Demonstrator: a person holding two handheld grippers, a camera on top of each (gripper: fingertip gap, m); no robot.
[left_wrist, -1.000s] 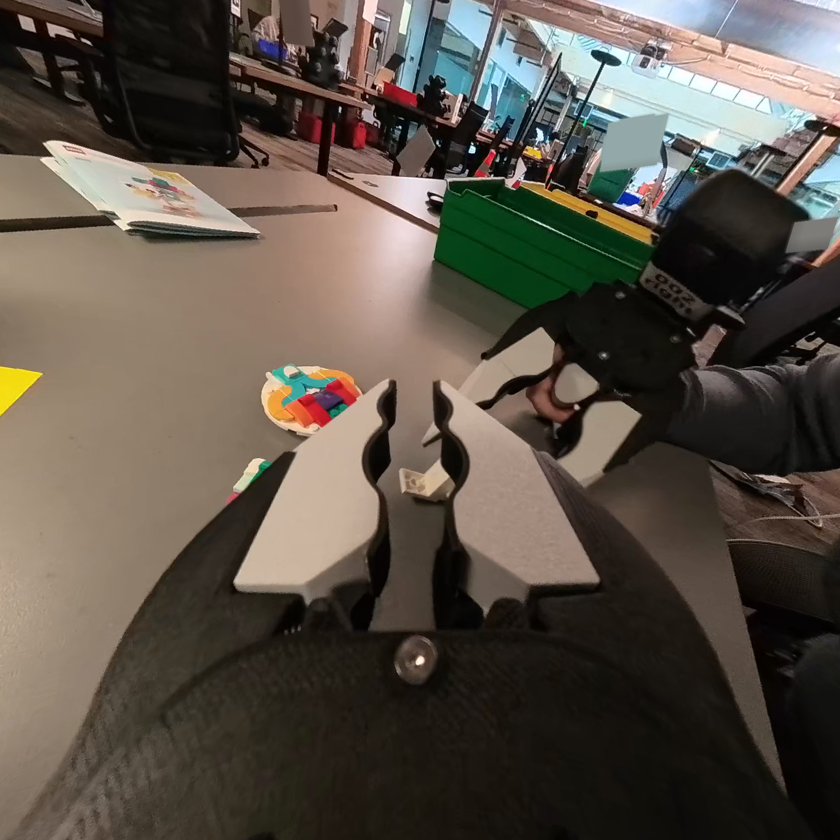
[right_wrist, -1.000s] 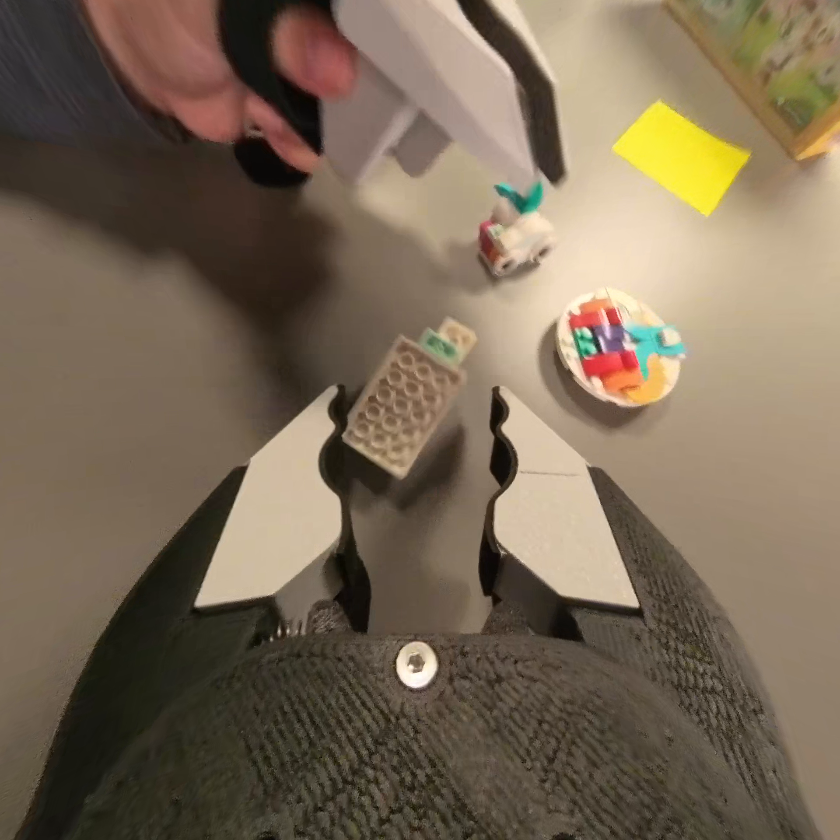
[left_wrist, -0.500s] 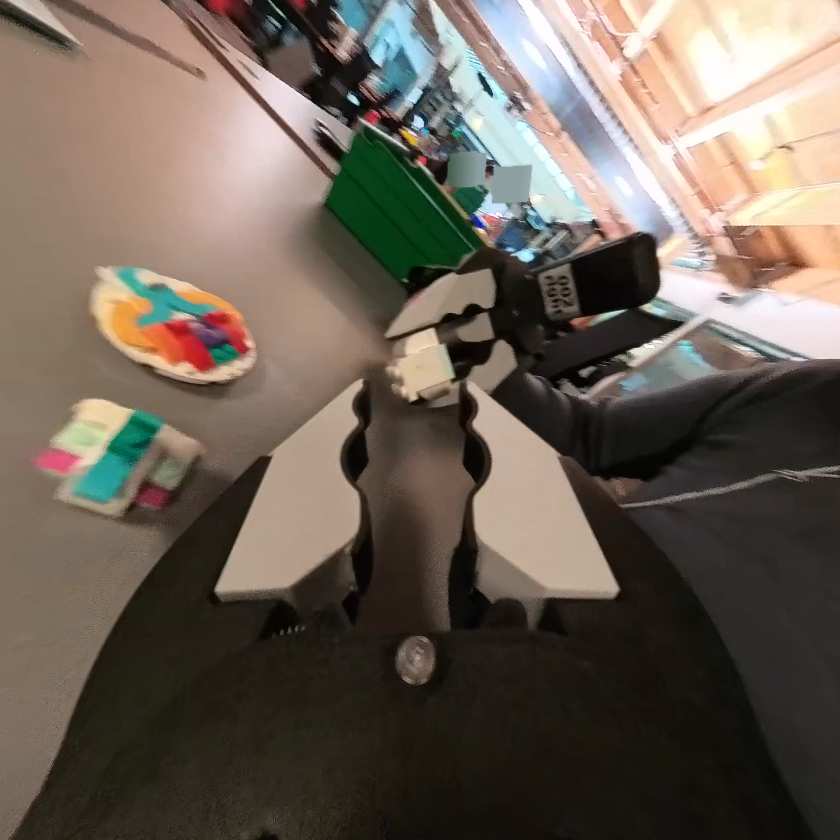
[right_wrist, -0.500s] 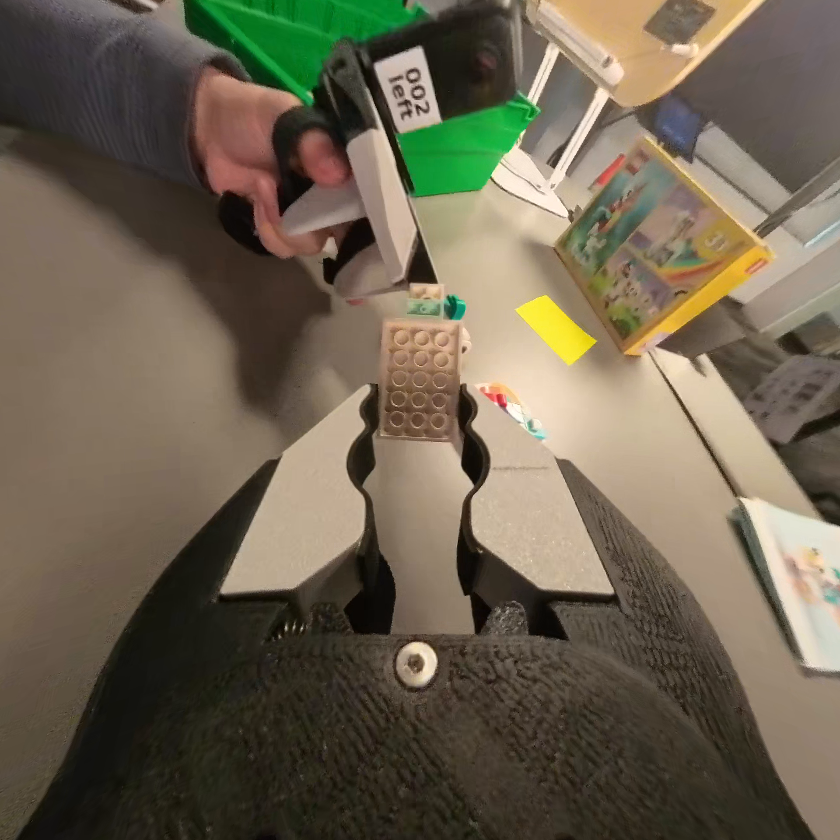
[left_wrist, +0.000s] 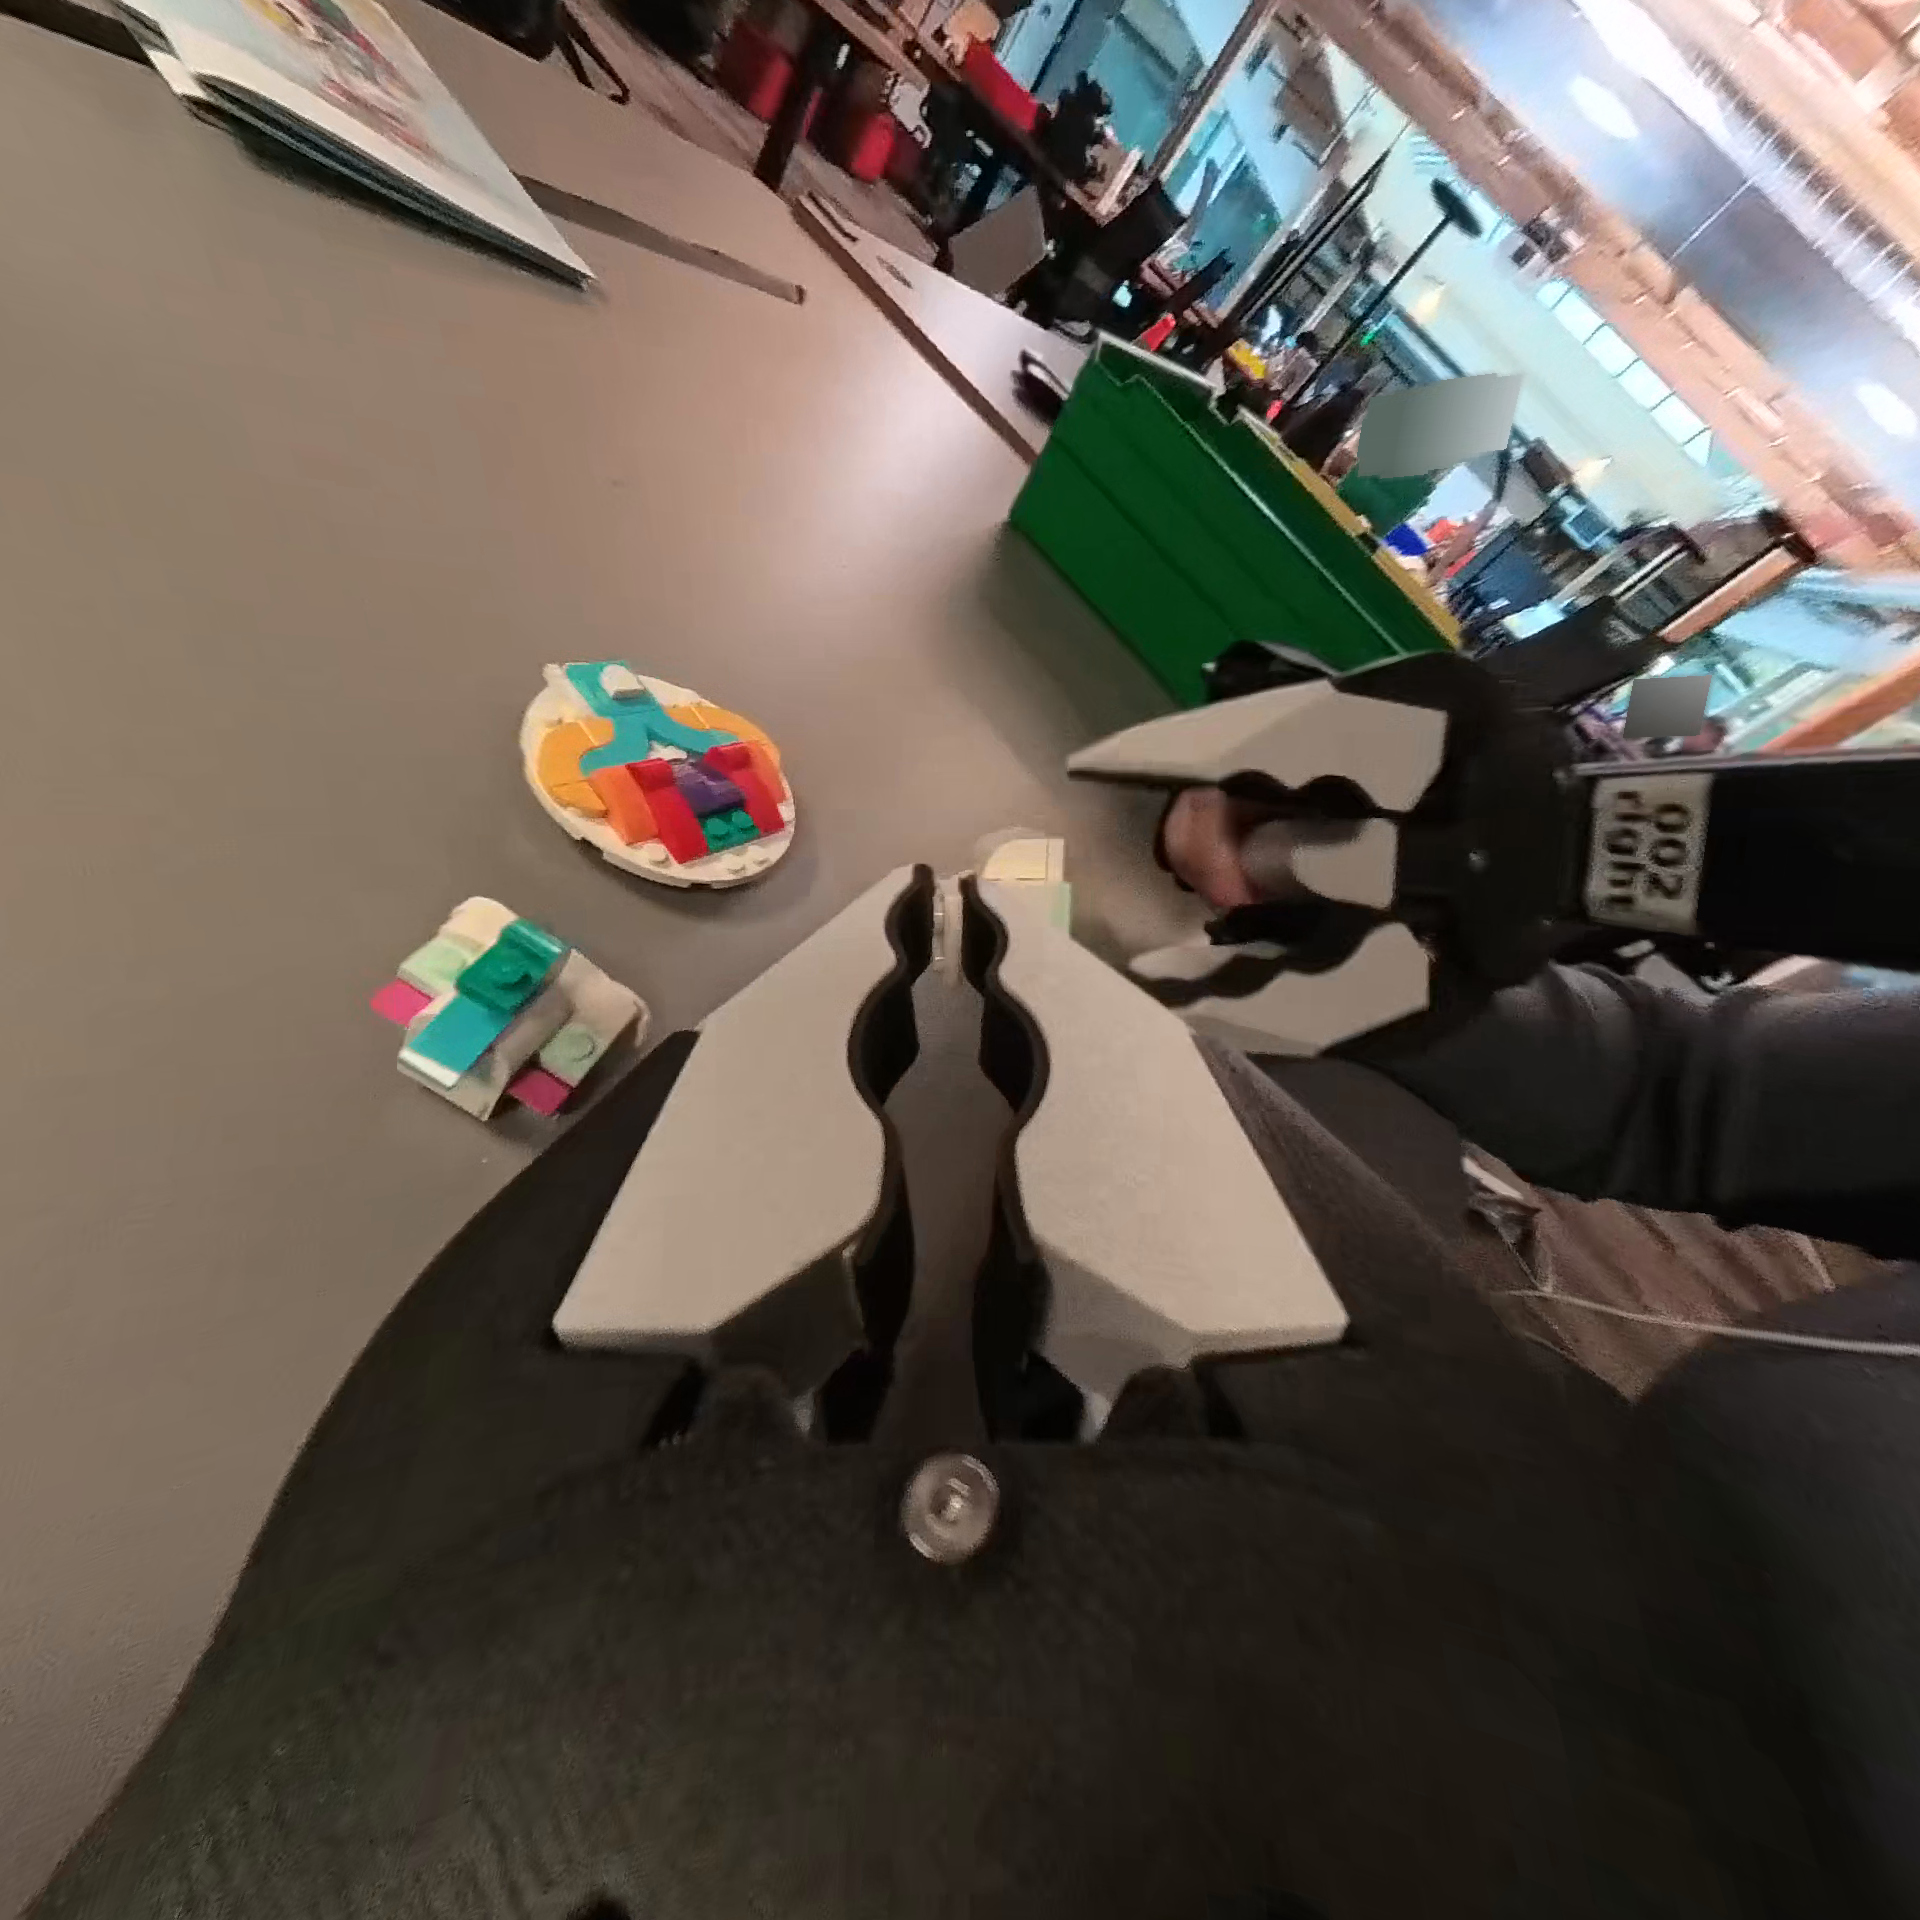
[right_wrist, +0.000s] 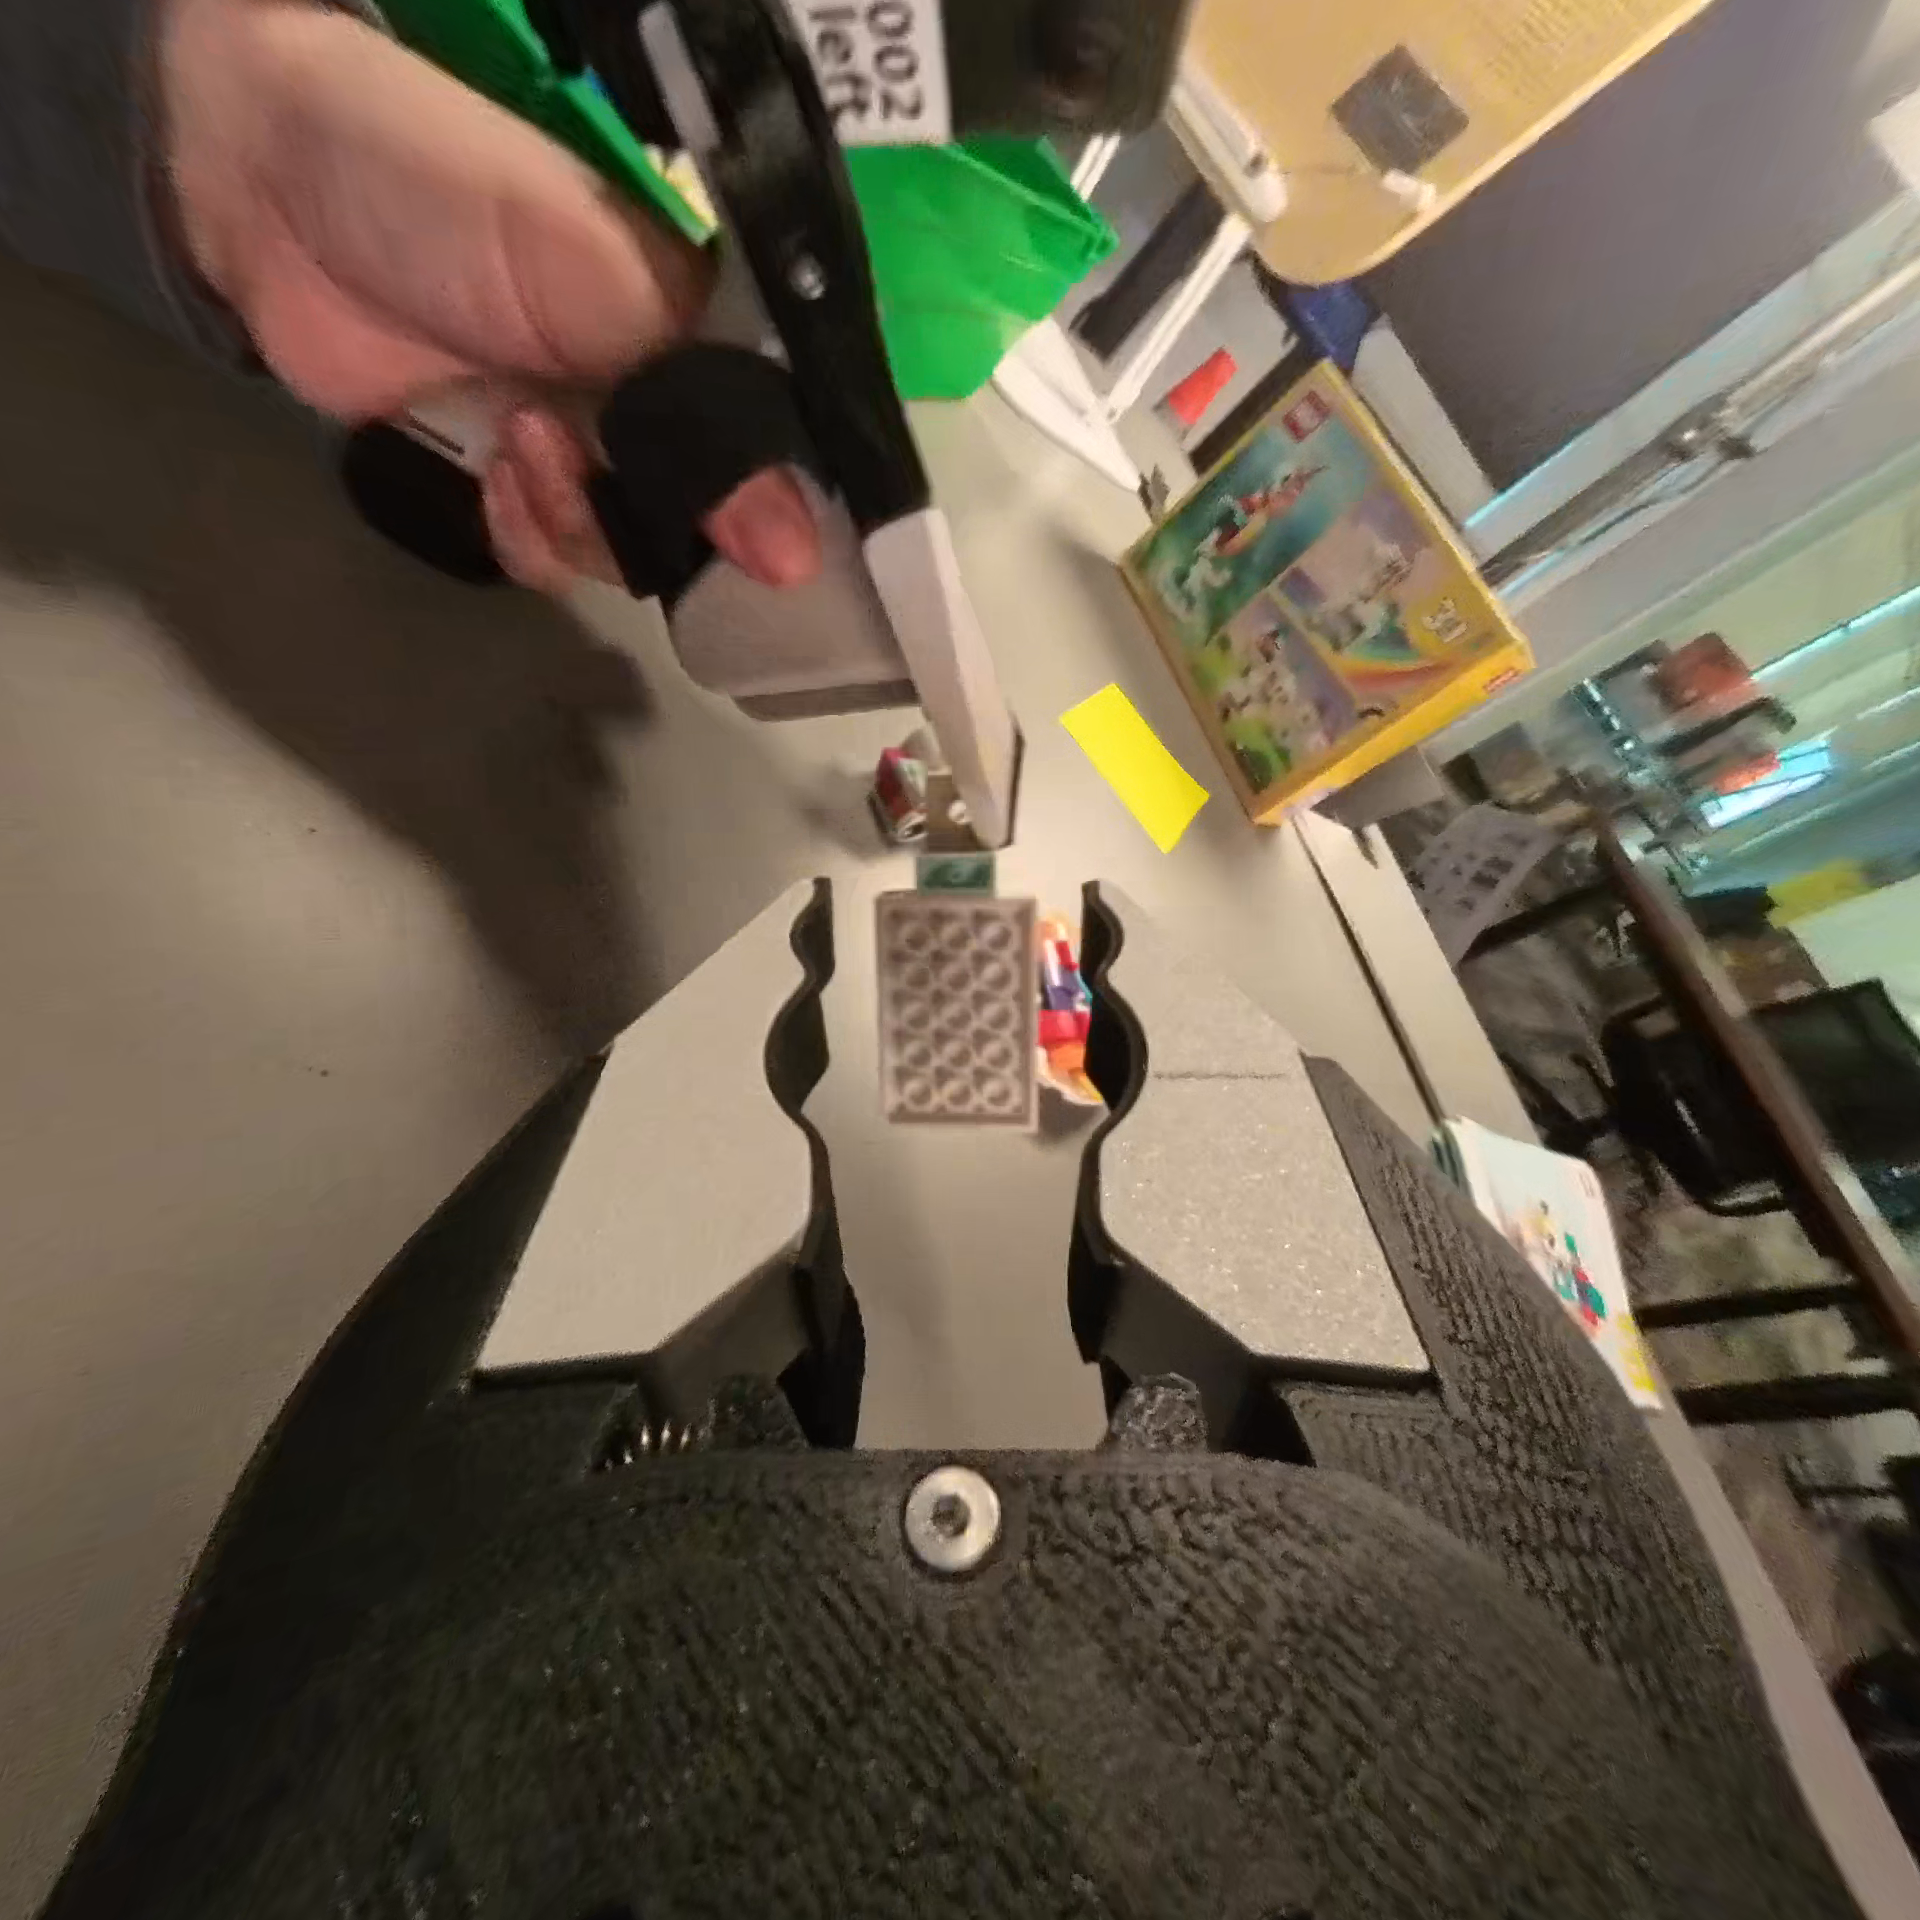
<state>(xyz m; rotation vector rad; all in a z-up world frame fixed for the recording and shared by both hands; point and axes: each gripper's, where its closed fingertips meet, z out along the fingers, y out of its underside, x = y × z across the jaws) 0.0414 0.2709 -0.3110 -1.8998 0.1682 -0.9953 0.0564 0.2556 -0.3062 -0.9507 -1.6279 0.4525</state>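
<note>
Now that our right gripper (right_wrist: 953, 888) has let go and gapes around the tan plate (right_wrist: 956, 1023), we hold it over the desk (left_wrist: 312, 520), pinched endwise in our left gripper (left_wrist: 940, 904).

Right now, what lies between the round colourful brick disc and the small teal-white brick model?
Only bare grey table, seen in the left wrist view.

Open-plan office (rows of desks (left_wrist: 914, 125))
</note>
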